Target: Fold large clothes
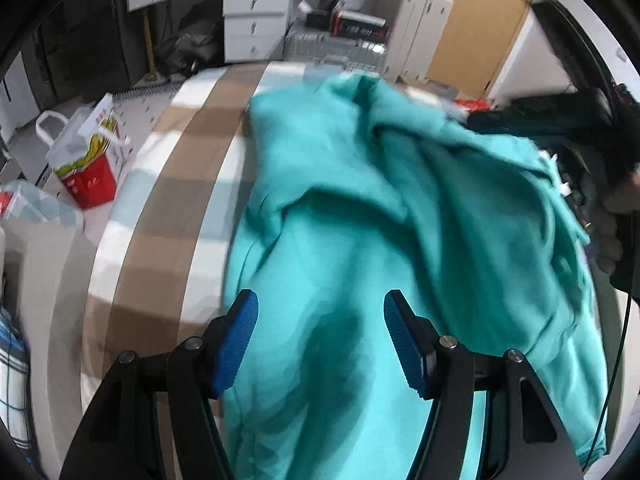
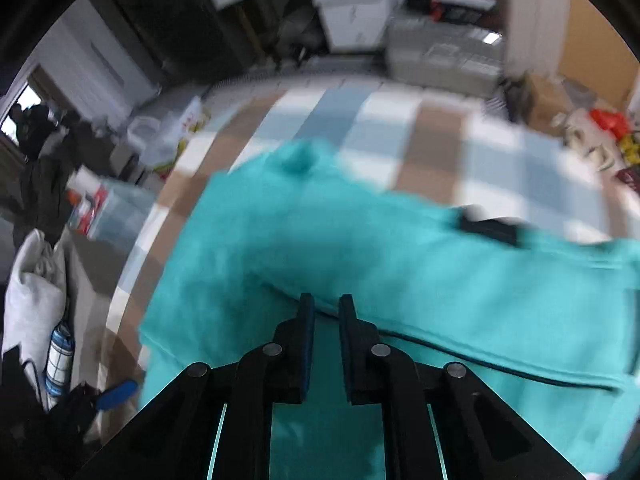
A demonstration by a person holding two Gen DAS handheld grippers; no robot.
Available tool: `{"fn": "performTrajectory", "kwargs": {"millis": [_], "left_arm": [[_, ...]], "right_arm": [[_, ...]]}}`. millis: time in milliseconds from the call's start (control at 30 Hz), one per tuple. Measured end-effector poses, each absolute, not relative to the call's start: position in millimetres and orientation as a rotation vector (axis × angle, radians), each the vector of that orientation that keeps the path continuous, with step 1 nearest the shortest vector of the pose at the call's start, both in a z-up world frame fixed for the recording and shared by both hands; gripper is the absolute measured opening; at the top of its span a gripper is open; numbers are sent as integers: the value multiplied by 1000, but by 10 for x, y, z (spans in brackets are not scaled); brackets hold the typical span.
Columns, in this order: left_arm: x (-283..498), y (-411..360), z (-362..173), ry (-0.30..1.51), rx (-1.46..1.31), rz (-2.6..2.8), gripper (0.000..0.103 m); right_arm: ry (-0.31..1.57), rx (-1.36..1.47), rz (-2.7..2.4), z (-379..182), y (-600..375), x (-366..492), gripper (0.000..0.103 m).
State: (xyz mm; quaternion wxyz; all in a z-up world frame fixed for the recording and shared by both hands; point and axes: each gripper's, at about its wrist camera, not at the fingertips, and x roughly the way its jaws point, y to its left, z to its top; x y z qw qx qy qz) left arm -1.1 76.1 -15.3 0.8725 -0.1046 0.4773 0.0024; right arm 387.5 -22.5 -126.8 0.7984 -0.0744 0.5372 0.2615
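Left wrist view, far left: red-and-white paper carrier bag [image 1: 90, 160] on the floor, print too small to read; beside it a clear plastic bag [image 1: 24, 200], contents unclear; a plaid cloth [image 1: 12, 360] cut off by the lens rim.

Back wall: white chest of drawers [image 1: 256, 20]; dark bundle beneath the adjoining desk, not identifiable; silver hard-shell suitcase [image 1: 340, 52] with boxes stacked on it, labels blurred.

Centre: bed [image 1: 160, 200] under a checked cover of brown, white and pale blue; on it the teal sweatshirt [image 1: 360, 220], right part rumpled and heaped, near part lying smooth; far edge smeared by blur.

Left gripper [image 1: 320, 340]: angled steeply downward over the smooth near part of the garment; blue pads well apart, nothing pinched between them; whether the tips touch the cloth cannot be told.

Far right of that view: a person's hand [image 1: 616, 216], mostly hidden behind dark hardware and cut by the frame edge.

Right wrist view, heavily blurred: right gripper [image 2: 326, 308] pointing steeply down at a folded edge of the sweatshirt [image 2: 440, 280]; jaws narrow, a slim gap showing between them; whether fabric is caught in that gap cannot be told; a small black object [image 2: 490, 230] on the garment, unidentifiable.
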Motion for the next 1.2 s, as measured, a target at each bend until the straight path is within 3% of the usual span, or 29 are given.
{"fn": "performTrajectory", "kwargs": {"millis": [133, 233, 367, 500, 600, 633, 667, 767, 1033, 1133, 1200], "left_arm": [[114, 640, 183, 893, -187, -59, 61], [418, 549, 363, 837, -133, -52, 61], [1001, 524, 71, 1003, -123, -116, 61], [1192, 598, -425, 1182, -144, -141, 58], [1123, 665, -430, 1145, -196, -137, 58], [1110, 654, -430, 1140, -196, -133, 58], [1091, 632, -428, 1137, -170, -135, 58], [979, 603, -331, 1148, -124, -130, 58], [57, 586, 210, 1078, -96, -183, 59], [-324, 527, 324, 1078, -100, -204, 59], [-585, 454, 380, 1077, -108, -260, 59]], "right_arm": [[1040, -190, 416, -1019, -924, 3814, 26], [1095, -224, 291, -1218, -1351, 3787, 26], [1230, -210, 242, -1743, -1626, 3725, 27], [1187, -144, 297, -1663, -1700, 3633, 27], [1078, -117, 308, -1371, -1848, 3577, 26], [1058, -125, 283, -1347, -1887, 3580, 32], [1073, -124, 274, -1373, -1912, 3602, 36], [1206, -112, 261, -1739, -2050, 3624, 35], [1157, -60, 407, -1303, -2058, 2912, 36], [1124, -52, 500, -1054, -2096, 2394, 51], [1086, -62, 538, -918, -2136, 1970, 54]]}}
